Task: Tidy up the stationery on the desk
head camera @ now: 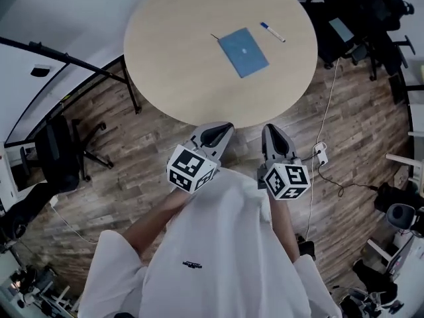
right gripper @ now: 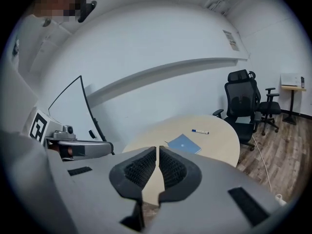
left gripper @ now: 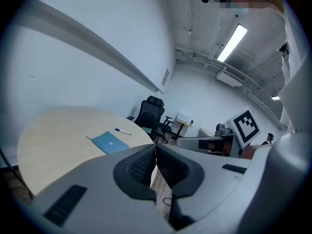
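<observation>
A blue notebook [head camera: 244,52] lies flat on the round, light wooden table [head camera: 172,58], with a thin dark strip at its left corner. A white pen with a blue cap [head camera: 272,32] lies just beyond it to the right. Both grippers hover over the floor short of the table's near edge, close to the person's body. My left gripper [head camera: 215,136] is shut with nothing in it, and my right gripper [head camera: 273,135] is likewise shut and empty. The left gripper view shows the notebook [left gripper: 110,142] and pen [left gripper: 123,131] beyond the closed jaws [left gripper: 155,149]. In the right gripper view the notebook [right gripper: 184,143] and pen [right gripper: 200,131] lie past the gripper [right gripper: 158,151].
Black office chairs [head camera: 361,12] stand beyond the table at the right; another chair [head camera: 63,154] is at the left. A black stand leg [head camera: 129,88] reaches the floor at the table's left edge. A power strip with a cable [head camera: 321,152] lies on the wooden floor at the right.
</observation>
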A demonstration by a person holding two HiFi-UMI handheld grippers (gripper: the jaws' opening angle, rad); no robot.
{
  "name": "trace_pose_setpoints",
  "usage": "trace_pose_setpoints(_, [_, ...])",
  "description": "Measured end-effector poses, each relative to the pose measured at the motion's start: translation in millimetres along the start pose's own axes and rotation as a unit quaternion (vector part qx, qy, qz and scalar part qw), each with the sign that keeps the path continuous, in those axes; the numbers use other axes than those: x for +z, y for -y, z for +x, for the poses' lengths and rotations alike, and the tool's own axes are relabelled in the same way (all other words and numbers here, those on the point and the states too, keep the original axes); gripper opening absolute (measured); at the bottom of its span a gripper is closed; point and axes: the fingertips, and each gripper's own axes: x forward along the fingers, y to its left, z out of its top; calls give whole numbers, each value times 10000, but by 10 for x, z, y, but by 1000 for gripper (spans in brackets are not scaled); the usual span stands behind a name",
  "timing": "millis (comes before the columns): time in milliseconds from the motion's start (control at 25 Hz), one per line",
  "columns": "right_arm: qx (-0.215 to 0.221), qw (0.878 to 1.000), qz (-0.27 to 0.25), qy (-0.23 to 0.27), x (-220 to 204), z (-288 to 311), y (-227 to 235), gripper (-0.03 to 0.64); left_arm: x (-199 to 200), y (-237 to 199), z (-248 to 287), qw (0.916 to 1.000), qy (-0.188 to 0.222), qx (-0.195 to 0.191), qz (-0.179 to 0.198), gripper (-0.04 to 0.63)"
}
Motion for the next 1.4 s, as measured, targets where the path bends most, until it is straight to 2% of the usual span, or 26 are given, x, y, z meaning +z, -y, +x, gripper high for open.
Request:
trace_pose_setpoints(200, [-153,9998,119,50,110,261,-13,46,110,-261,236,9998,-78,-184,-41,21])
trace_pose_setpoints(400, [-179,9996,234,28,219,511,251,45,219,-329,589,9997,-173,-175,-4,21])
trace_pose_setpoints(960, [308,9995,9,-35,781,1245,890,46,477,-612,1428,9990,-369,158,-196,21])
trace_pose_setpoints(1400, [739,9959,-144,-509,800,1781,1307,45,532,-985,2128,9957,-459,618,-522,21])
